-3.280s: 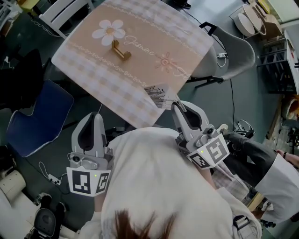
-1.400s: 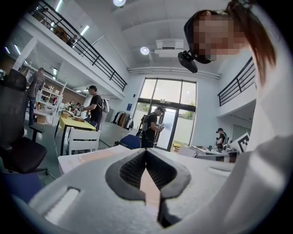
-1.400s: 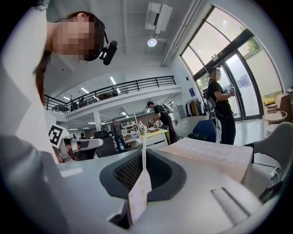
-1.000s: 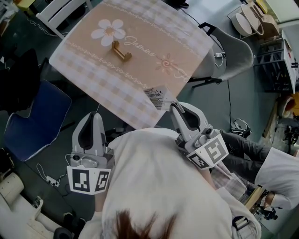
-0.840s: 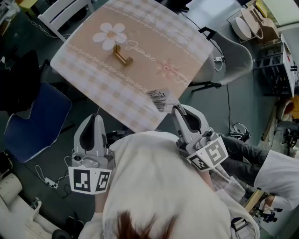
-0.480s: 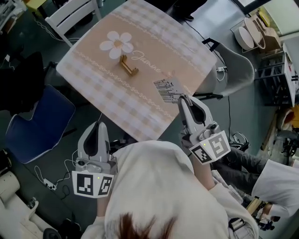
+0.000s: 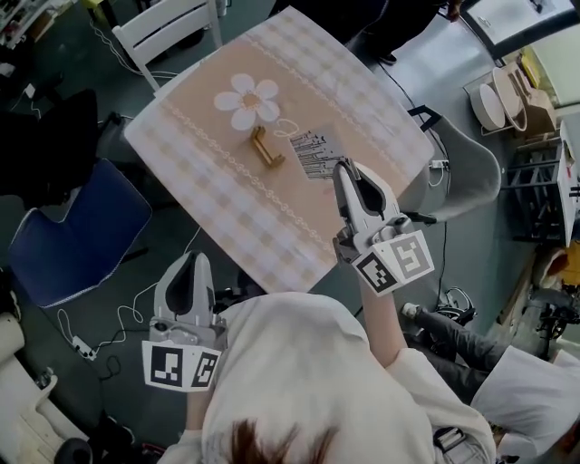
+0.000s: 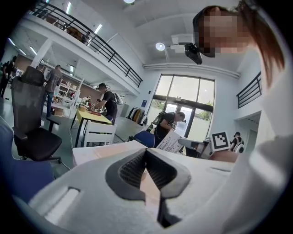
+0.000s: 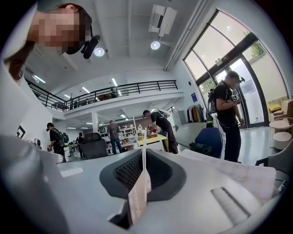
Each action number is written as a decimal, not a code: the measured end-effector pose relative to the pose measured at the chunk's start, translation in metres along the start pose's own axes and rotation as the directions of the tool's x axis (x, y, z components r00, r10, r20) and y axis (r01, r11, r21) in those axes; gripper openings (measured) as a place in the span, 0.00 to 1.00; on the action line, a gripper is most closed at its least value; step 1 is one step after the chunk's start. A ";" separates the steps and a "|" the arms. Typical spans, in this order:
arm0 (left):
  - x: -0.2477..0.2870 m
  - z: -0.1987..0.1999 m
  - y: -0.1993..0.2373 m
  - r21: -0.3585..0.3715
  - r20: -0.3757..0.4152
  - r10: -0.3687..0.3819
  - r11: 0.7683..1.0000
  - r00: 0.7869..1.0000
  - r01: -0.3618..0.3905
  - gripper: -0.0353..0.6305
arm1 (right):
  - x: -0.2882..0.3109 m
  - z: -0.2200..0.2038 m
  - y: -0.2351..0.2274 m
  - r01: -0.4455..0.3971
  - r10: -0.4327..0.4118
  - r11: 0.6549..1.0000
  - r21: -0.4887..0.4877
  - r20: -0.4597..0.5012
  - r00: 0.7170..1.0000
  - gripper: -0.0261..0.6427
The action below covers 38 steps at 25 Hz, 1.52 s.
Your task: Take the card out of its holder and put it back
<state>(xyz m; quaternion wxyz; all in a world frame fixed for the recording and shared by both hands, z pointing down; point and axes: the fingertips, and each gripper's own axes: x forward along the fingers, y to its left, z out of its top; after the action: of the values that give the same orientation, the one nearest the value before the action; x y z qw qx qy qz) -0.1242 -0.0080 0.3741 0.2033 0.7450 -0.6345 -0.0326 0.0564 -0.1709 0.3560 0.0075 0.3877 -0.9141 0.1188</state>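
A small wooden card holder [image 7: 265, 148] stands on the checked tablecloth beside a printed daisy and has no card in it. My right gripper [image 7: 342, 166] reaches over the table, shut on a white printed card [image 7: 315, 151]. The card hangs just right of the holder, apart from it. The right gripper view shows that card [image 9: 142, 183] edge-on, pinched between the dark pads [image 9: 123, 171]. My left gripper [image 7: 190, 259] is held back off the table's near edge. Its jaws [image 8: 146, 151] meet at the tips with nothing between them.
The table [image 7: 227, 204] has a white chair [image 7: 177, 23] behind it, a blue chair [image 7: 77, 231] at its left and a grey chair [image 7: 471, 172] at its right. A person's legs [image 7: 453, 331] show at lower right. Cables [image 7: 82, 344] lie on the floor.
My right gripper has carried the card forward from the table's near corner to just beside the holder. The left gripper has stayed back.
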 end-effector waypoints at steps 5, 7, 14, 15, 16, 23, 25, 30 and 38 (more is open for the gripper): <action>0.013 0.003 0.009 -0.011 -0.011 0.008 1.000 1.000 -0.008 0.05 | 0.036 -0.002 -0.007 -0.010 0.010 1.000 0.010 -0.011 1.000 0.06; 0.016 0.005 0.011 -0.014 -0.016 0.009 1.000 1.000 -0.009 0.05 | 0.046 -0.004 -0.011 -0.010 0.010 1.000 0.006 -0.020 1.000 0.06; 0.020 0.005 0.013 -0.020 -0.026 0.017 1.000 1.000 -0.018 0.05 | 0.071 -0.018 -0.018 -0.018 0.018 1.000 0.004 -0.043 0.999 0.06; 0.021 0.005 0.013 -0.021 -0.026 0.018 1.000 1.000 -0.018 0.05 | 0.075 -0.020 -0.018 -0.021 0.022 1.000 0.004 -0.047 0.999 0.06; 0.021 0.005 0.013 -0.022 -0.026 0.018 1.000 1.000 -0.019 0.05 | 0.078 -0.022 -0.018 -0.025 0.025 1.000 0.004 -0.051 0.998 0.06; 0.018 0.006 0.020 -0.031 -0.023 0.041 0.999 0.999 -0.042 0.05 | 0.103 -0.041 -0.015 -0.047 0.047 0.999 0.002 -0.093 0.995 0.06; 0.017 0.007 0.023 -0.034 -0.020 0.053 0.998 0.998 -0.053 0.05 | 0.108 -0.046 -0.013 -0.055 0.054 0.999 0.000 -0.104 0.993 0.06; 0.014 0.004 0.028 -0.040 -0.022 0.067 0.997 0.997 -0.068 0.05 | 0.115 -0.061 -0.014 -0.058 0.054 0.998 -0.020 -0.131 0.990 0.06; 0.016 0.007 0.028 -0.040 -0.023 0.063 0.997 0.998 -0.064 0.05 | 0.123 -0.081 -0.021 -0.035 0.031 0.999 -0.022 -0.167 0.985 0.06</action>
<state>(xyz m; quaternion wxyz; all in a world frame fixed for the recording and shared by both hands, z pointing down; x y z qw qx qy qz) -0.1492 -0.0286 0.3812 0.2262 0.7204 -0.6549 -0.0311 -0.0211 -0.2545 0.4519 0.0868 0.3611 -0.9179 0.1397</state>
